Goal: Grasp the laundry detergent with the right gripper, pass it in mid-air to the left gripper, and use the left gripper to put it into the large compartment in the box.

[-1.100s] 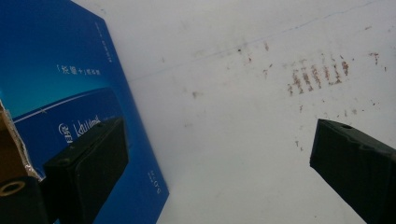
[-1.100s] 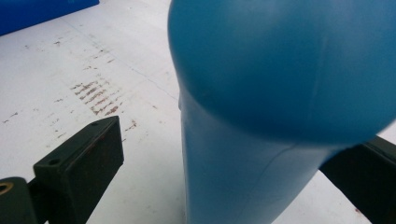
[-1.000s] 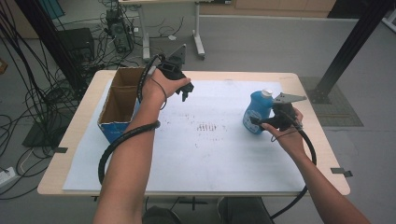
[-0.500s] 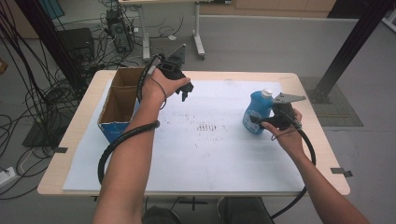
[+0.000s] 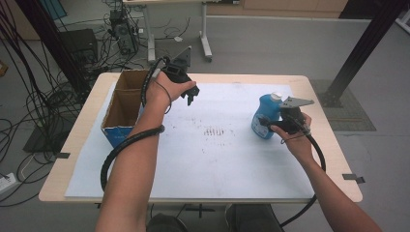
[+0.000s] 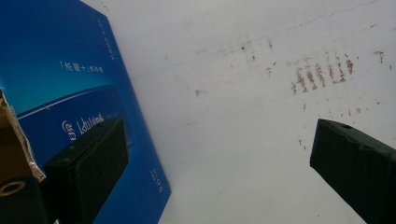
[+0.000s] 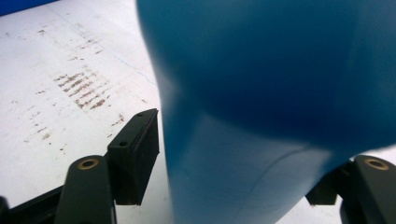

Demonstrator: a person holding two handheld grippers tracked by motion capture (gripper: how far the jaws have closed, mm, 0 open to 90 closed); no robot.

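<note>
box (image 5: 124, 107) left, bottle (image 5: 265, 116) right, on table (image 5: 329, 159).

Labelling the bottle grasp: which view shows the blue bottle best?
The high view: the whole blue bottle with its white cap, upright on the table, at the right gripper. The right gripper view has just its blurred lower body between the jaws. The left gripper view faces the blue box.

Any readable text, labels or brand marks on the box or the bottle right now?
Blue cardboard box: a short white line of characters in corner brackets, too blurred to quote.
Same box: a white logo with script lettering, unreadable.
Same box: tiny lines along the edge, too small.
Blue bottle: no legible text.
</note>
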